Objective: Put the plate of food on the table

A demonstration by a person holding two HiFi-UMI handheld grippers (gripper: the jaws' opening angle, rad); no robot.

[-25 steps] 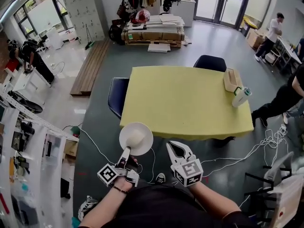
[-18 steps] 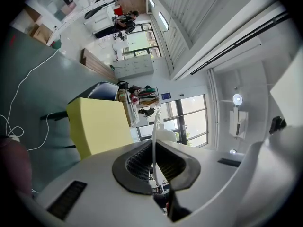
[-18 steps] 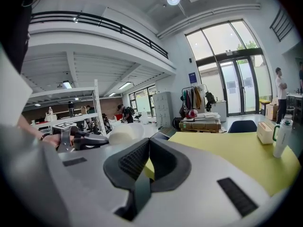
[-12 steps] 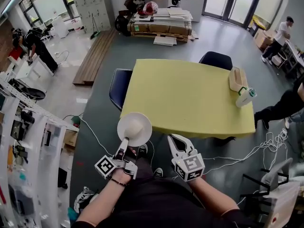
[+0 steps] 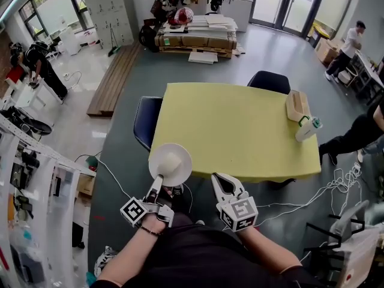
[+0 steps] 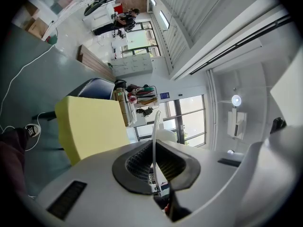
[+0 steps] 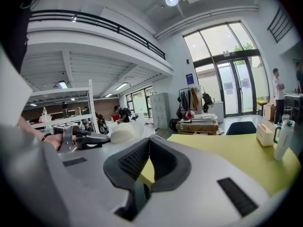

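Observation:
A white plate [image 5: 170, 164] carries a pale bun-like piece of food. It hangs in the air at the near left corner of the yellow table [image 5: 240, 131]. My left gripper [image 5: 158, 183] is shut on the plate's near rim, which shows edge-on between the pads [image 6: 154, 136]. My right gripper [image 5: 219, 183] is held beside it, below the table's front edge, shut with nothing in it [image 7: 149, 140]. In the right gripper view the plate [image 7: 124, 134] and my left gripper [image 7: 90, 138] show at the left.
A wooden box [image 5: 297, 105] and a white bottle [image 5: 305, 129] stand at the table's right end. Dark chairs sit at the left side [image 5: 147, 122] and the far side [image 5: 268, 81]. Cables [image 5: 324, 185] lie on the floor at right. Shelving [image 5: 30, 179] stands at left.
The plate has moved slightly up and forward, so it now overlaps the table's near left corner. Both grippers keep the same stance.

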